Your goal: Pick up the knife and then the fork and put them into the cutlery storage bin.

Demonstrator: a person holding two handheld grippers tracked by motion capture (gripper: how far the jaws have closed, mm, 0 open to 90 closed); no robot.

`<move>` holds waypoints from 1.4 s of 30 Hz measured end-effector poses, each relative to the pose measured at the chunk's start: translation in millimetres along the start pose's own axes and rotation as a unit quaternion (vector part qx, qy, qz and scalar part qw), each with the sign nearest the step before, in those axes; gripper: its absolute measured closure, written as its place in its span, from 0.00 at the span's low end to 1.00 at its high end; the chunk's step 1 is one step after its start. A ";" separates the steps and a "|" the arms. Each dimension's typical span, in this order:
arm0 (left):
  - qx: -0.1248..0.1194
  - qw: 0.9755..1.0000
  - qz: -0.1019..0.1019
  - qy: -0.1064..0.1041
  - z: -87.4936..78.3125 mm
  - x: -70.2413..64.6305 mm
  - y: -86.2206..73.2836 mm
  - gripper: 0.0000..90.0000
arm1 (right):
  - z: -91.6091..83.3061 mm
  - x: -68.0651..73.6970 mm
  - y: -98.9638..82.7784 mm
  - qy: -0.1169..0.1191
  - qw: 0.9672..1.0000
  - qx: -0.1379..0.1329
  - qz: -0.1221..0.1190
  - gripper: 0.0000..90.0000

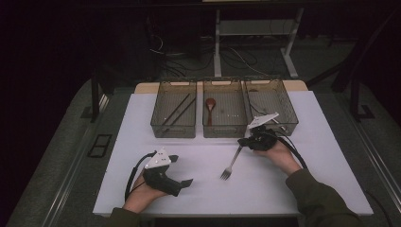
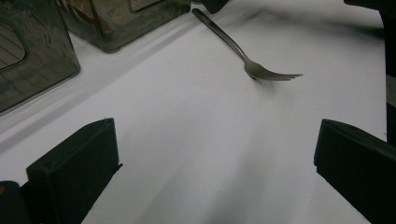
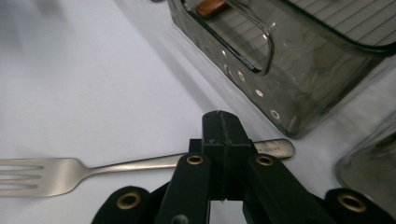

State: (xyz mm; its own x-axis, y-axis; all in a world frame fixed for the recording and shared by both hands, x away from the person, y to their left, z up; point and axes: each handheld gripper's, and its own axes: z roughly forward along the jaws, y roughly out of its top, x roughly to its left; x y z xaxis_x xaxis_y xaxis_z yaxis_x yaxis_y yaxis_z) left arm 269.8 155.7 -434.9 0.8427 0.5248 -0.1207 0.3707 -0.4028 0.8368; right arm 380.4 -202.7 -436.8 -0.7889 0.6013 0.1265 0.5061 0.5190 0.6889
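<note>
Three smoky see-through bins stand side by side at the far end of the white table [image 1: 142, 189]. The middle bin [image 1: 224, 130] holds a brown wooden spoon [image 1: 210, 108], bowl toward the far wall. The bin left of it [image 1: 173, 128] holds thin dark sticks lying slantwise (chopsticks, probably — too slim to tell for sure). The bin right of it [image 1: 283, 101] holds some slender metal pieces, partly hidden behind the grey plate of the right gripper [image 1: 246, 141].

The fork [image 1: 232, 165] lies flat on the table just in front of the middle bin, its long axis slanting: tines toward the person, handle end toward the bins. In the right gripper view the right gripper's jaws are clamped together on the fork's handle near its end, and the stamped marking there is too blurred to read.

The left gripper [image 1: 182, 171] rests well to the left of the fork in front of the left bin, jaws spread wide with nothing between them — in its own view the fork's handle tip is cut off behind the right gripper.
</note>
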 end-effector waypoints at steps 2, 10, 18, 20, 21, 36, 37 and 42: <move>0.000 1.000 0.000 0.000 -0.1 0.0 0.0 0.00 | 3.3 -0.8 1.2 -0.004 1.000 0.004 0.002 0.99; 0.000 1.000 0.001 -0.001 0.2 0.0 -0.1 0.00 | 13.6 -5.3 3.9 -0.017 1.000 0.012 0.000 0.99; 0.000 1.000 0.000 -0.001 -0.4 -0.2 0.1 0.00 | 14.8 -4.2 2.8 -0.024 0.999 0.027 -0.010 0.99; 0.000 1.000 0.001 -0.001 -0.2 -0.3 0.0 0.00 | 13.4 -4.0 2.0 -0.024 0.999 0.031 -0.013 0.99; -0.001 1.000 0.001 -0.002 0.0 -0.5 0.1 0.00 | 12.4 -4.0 1.7 -0.024 0.999 0.034 -0.014 0.99; 0.000 1.000 0.002 -0.005 1.2 -0.9 -0.3 0.00 | 0.4 -3.5 -5.3 -0.022 0.998 0.061 -0.020 0.99; 0.000 1.000 0.002 -0.005 1.2 -0.8 -0.3 0.00 | -0.5 -3.9 -6.1 -0.022 0.998 0.063 -0.022 0.99; 0.003 1.000 0.003 -0.006 1.3 -1.1 -0.1 0.00 | -2.5 -4.5 -7.5 -0.022 0.997 0.065 -0.024 0.99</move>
State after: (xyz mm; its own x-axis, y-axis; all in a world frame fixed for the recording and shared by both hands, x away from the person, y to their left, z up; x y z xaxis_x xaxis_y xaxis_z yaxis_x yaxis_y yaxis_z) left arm 269.3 154.2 -435.5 0.8497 0.5132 -0.1210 0.3668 -0.4105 0.8348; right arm 379.3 -210.8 -440.8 -0.7989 0.5982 0.0631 0.5116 0.6206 0.5943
